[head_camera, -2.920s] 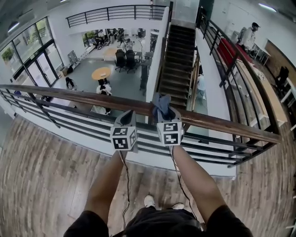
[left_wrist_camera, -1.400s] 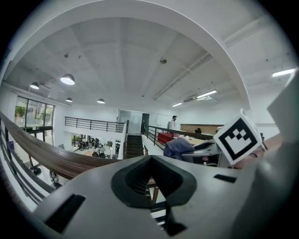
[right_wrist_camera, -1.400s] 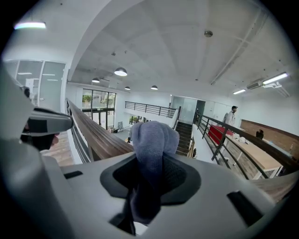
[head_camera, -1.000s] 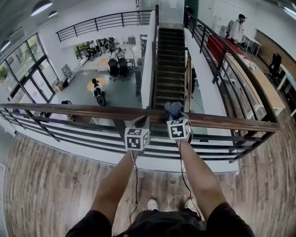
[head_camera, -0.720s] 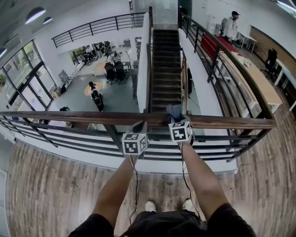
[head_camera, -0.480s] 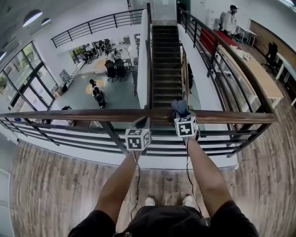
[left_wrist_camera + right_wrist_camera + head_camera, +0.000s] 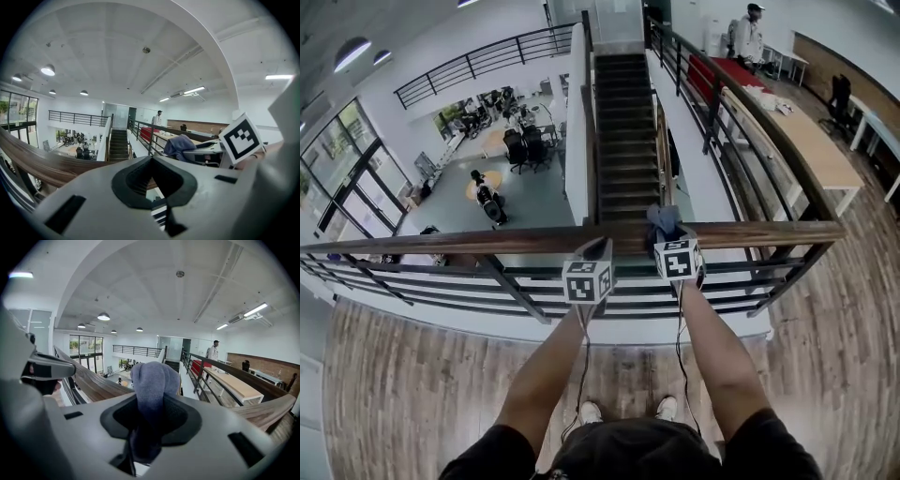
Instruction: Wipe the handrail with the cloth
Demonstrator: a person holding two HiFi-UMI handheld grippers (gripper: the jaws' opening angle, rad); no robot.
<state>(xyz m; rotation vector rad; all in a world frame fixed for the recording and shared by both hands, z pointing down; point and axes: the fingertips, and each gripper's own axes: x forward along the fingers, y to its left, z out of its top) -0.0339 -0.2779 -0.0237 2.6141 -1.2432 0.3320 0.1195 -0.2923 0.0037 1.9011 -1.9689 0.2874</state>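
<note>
Handrail [image 7: 487, 242] wiping looks under way: right hand-held gripper [image 7: 668, 242] clamps the grey-blue cloth [image 7: 662, 220] against it; left hand-held gripper [image 7: 596, 251] is closed, empty. Next, slide the cloth along.

Ahead of you a dark staircase [image 7: 628, 131] drops to a lower floor, where black office chairs [image 7: 517, 150] stand near a round orange table [image 7: 474, 180]. On the upper level's right side, a person [image 7: 748, 37] stands beyond a long wooden table [image 7: 797, 141].
</note>
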